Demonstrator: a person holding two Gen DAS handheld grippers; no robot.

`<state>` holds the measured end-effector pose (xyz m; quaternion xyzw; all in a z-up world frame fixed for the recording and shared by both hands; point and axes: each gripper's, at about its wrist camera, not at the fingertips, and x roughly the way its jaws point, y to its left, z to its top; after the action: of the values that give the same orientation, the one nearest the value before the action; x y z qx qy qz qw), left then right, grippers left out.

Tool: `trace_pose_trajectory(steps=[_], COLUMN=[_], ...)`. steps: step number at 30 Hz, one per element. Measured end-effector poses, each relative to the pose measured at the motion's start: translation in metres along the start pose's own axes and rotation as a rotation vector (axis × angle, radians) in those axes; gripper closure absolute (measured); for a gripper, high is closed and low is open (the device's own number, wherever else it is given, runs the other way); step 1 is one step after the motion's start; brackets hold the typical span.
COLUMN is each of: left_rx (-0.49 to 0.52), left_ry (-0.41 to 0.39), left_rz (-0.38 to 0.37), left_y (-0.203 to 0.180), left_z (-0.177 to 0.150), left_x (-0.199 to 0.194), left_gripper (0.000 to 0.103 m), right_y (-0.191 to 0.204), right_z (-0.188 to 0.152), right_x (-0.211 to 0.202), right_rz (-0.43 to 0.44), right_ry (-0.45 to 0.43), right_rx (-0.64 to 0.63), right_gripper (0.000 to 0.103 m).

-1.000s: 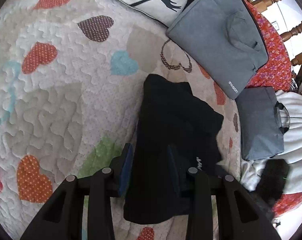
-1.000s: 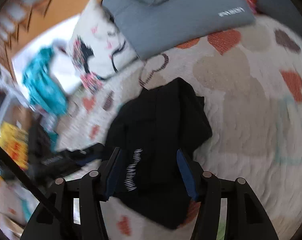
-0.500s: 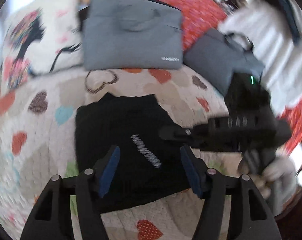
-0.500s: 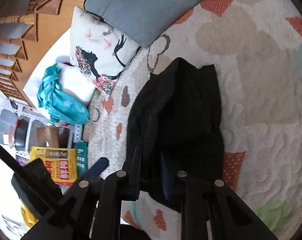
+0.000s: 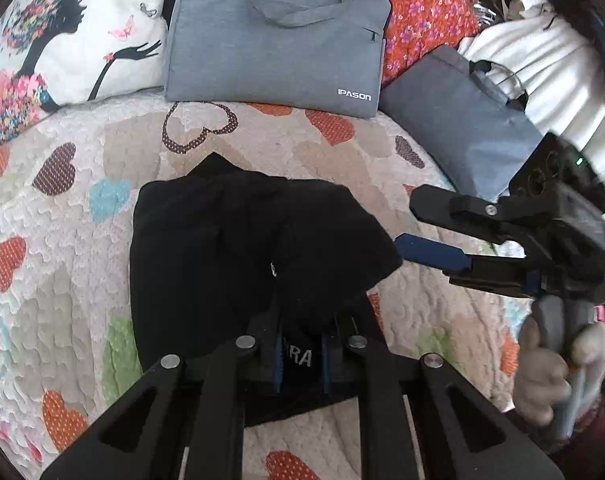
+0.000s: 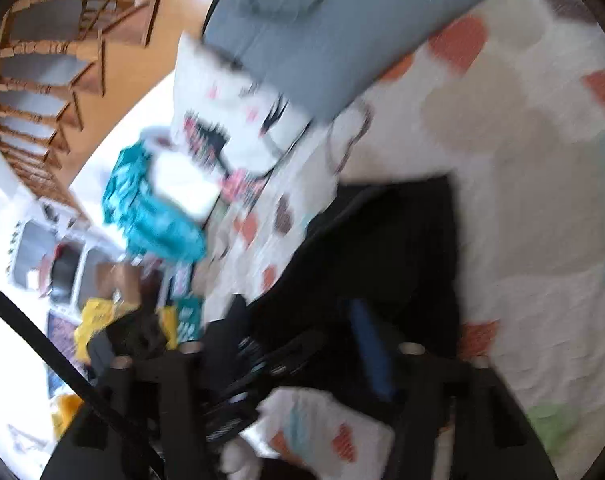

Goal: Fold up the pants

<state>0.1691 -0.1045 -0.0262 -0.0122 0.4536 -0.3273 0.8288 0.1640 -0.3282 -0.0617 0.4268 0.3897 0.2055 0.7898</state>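
One pair of pants: I see a single black bundle [image 5: 238, 264], already folded down into a compact stack, lying at the centre of the heart-print quilt [image 5: 62, 264].
Left gripper: my left gripper [image 5: 300, 354] is pinched shut on the near hem of the pants, at 6 o'clock of the bundle; white lettering shows between the blue pads.
Right gripper: my right gripper [image 5: 404, 222] hovers at 3 o'clock of the bundle, jaws parted, holding nothing, its lower blue pad just beside the cloth's edge.
Right wrist view: badly blurred; I can make out the pants [image 6: 382, 256] and one blue pad [image 6: 372, 354], little else.
Risk, drag: if I lift or pull with the left alone, I judge the whole stack slides or the top layer peels back, since nothing pins the far side.
Risk, snag: the right pad sits so near the 3 o'clock edge that a careless sweep could flip that corner open.
Risk, blur: I cannot trust the right view for aiming.
Risk, clutter: the bags lie close at 12 and 2 o'clock, so a long fold could land on them.
Two grey bags: the large laptop bag [image 5: 274, 36] at 12 o'clock, a smaller bag [image 5: 458, 120] at 2 o'clock.
One pillow: the printed pillow [image 5: 66, 36] at 10 o'clock.
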Motion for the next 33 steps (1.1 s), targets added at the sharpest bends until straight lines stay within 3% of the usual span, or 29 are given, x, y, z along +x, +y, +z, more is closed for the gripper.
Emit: trace_pose_trajectory(steps=[5, 8, 13, 15, 16, 17, 20, 25, 27, 28, 30, 31, 32, 33], left_rx=[-0.068, -0.082, -0.019, -0.007, -0.002, -0.006, -0.018, 0.002, -0.003, -0.004, 0.006, 0.012, 0.013, 0.014], left_ry=[-0.006, -0.016, 0.001, 0.005, 0.005, 0.011, 0.035, 0.048, 0.054, 0.061, 0.077, 0.088, 0.094, 0.098], left_rz=[-0.061, -0.067, -0.045, -0.034, -0.034, -0.05, -0.086, -0.094, -0.102, -0.106, -0.101, -0.093, -0.09, -0.088], left_y=[0.009, 0.012, -0.001, -0.003, -0.003, -0.002, 0.001, -0.006, -0.008, -0.009, -0.012, -0.015, -0.016, -0.017], left_z=[0.0, 0.001, -0.003, -0.005, -0.005, -0.006, -0.01, -0.013, -0.014, -0.016, -0.019, -0.02, -0.022, -0.023], left_x=[-0.006, -0.008, -0.005, -0.006, -0.009, -0.011, -0.015, -0.016, -0.014, -0.013, -0.008, -0.005, -0.002, 0.0], left_gripper=[0.09, 0.09, 0.09, 0.09, 0.09, 0.09, 0.089, 0.089, 0.088, 0.087, 0.087, 0.087, 0.087, 0.087], right_y=[-0.018, -0.028, -0.037, -0.035, -0.031, -0.024, -0.012, -0.028, -0.03, -0.028, -0.019, -0.016, -0.014, -0.013], right_z=[-0.001, -0.001, -0.006, -0.008, -0.009, -0.01, -0.016, -0.041, -0.045, -0.043, -0.033, -0.026, -0.021, -0.015], right_x=[-0.003, 0.005, 0.032, 0.042, 0.042, 0.039, 0.03, 0.03, 0.027, 0.019, -0.005, -0.016, -0.024, -0.028], right_rz=[-0.064, -0.029, 0.081, 0.101, 0.088, 0.049, -0.064, -0.38, -0.451, -0.467, -0.403, -0.335, -0.283, -0.221], right_ry=[-0.011, 0.014, 0.064, 0.097, 0.106, 0.109, 0.135, 0.251, 0.277, 0.246, 0.127, 0.068, 0.025, -0.011], right_rx=[0.057, 0.11, 0.212, 0.22, 0.196, 0.15, 0.031, -0.075, -0.085, -0.085, -0.08, -0.064, -0.05, -0.032], right_gripper=[0.038, 0.038, 0.04, 0.06, 0.078, 0.084, 0.088, 0.095, 0.094, 0.093, 0.089, 0.071, 0.046, 0.036])
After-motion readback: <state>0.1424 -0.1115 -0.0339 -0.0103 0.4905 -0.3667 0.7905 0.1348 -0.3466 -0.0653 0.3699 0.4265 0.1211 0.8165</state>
